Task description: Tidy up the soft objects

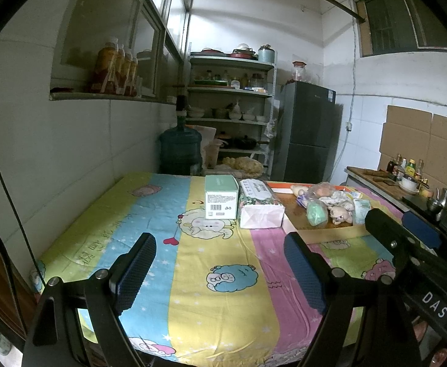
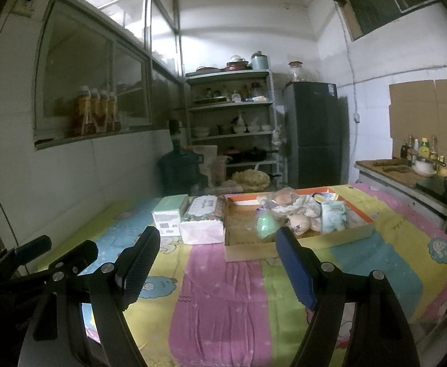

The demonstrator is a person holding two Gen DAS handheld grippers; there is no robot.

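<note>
A shallow cardboard tray with an orange rim sits at the far side of the table and holds a heap of soft things: a green bagged toy, a small pink plush and a green packet. The tray shows in the left wrist view too. Left of it lie a pink tissue pack and a green box. My left gripper and my right gripper are both open and empty, above the near part of the table.
The table wears a striped cartoon cloth. A white wall runs along its left. Behind stand a water jug, a metal shelf unit and a dark fridge. A counter with bottles and a kettle is at the right.
</note>
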